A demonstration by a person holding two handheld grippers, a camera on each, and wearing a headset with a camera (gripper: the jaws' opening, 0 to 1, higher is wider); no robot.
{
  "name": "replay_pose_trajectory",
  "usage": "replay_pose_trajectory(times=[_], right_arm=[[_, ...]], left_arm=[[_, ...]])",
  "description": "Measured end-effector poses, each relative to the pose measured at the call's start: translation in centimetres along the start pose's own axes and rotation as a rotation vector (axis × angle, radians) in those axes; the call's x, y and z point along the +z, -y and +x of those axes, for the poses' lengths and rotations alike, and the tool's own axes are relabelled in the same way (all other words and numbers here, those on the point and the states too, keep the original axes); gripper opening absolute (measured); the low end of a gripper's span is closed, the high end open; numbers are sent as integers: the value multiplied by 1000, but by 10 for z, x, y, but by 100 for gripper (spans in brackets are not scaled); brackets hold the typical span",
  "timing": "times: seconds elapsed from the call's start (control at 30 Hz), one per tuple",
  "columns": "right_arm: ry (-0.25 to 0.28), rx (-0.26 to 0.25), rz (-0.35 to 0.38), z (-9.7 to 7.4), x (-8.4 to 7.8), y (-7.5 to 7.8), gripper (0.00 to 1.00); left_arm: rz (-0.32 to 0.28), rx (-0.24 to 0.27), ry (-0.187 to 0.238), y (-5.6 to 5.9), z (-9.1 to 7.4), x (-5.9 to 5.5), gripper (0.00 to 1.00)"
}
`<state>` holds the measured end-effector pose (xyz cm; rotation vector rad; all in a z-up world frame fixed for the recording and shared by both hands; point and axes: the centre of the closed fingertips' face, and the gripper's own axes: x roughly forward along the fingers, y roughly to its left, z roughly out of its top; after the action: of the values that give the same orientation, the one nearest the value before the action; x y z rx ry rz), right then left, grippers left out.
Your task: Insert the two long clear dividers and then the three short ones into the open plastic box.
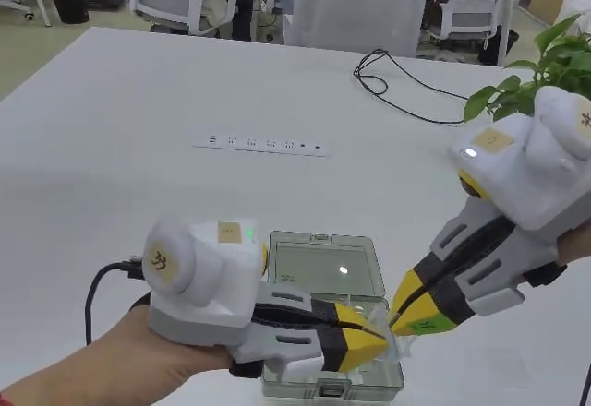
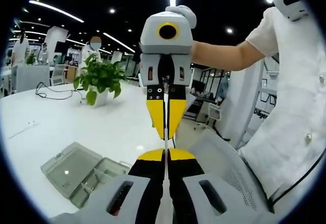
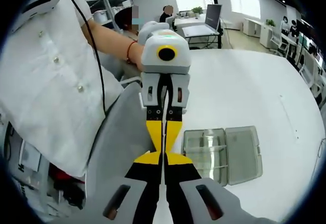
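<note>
Clear divider (image 2: 165,143) squeezed tight by left gripper (image 1: 374,341) and right gripper (image 1: 399,318), tips meeting just above open box (image 1: 325,266). Two grips likely keep thin strip straight for dropping in.

Legible markings are few. In the head view, the round white knob (image 1: 169,260) at the rear of the left gripper (image 1: 377,340) carries one brown printed mark, rotated, resembling the digits "35"; the reading is uncertain. A similar knob on the right gripper (image 1: 397,324) carries a brown mark cut by the frame edge, not readable. A tan sticker (image 1: 229,232) on top of each gripper shows no legible print. In the left gripper view, a pale partition panel (image 2: 261,113) bears dark lettering beginning "Dil"; the rest cannot be resolved.
</note>
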<state>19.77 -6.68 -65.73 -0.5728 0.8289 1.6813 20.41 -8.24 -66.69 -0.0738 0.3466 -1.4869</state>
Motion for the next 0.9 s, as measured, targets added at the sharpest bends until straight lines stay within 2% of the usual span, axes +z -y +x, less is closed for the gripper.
replay_pose_trajectory(times=[0.2, 0.4, 0.57, 0.7, 0.83, 0.9], right_arm=[[1, -2, -9, 0, -2, 2, 3], [9, -19, -14, -1, 0, 3, 3], [11, -40, -20, -2, 1, 7, 3], [14, -58, -18, -4, 0, 12, 3], [7, -82, -18, -6, -2, 18, 3], [7, -97, -16, -6, -3, 21, 3]], left_arm=[[6, 8, -7, 1, 0, -2, 0], [6, 35, -13, -3, -1, -4, 1], [13, 64, -27, -10, -5, -7, 8], [8, 96, -34, -17, -10, -9, 18], [14, 116, -52, -22, -15, -14, 22], [14, 130, -53, -25, -17, -15, 27]])
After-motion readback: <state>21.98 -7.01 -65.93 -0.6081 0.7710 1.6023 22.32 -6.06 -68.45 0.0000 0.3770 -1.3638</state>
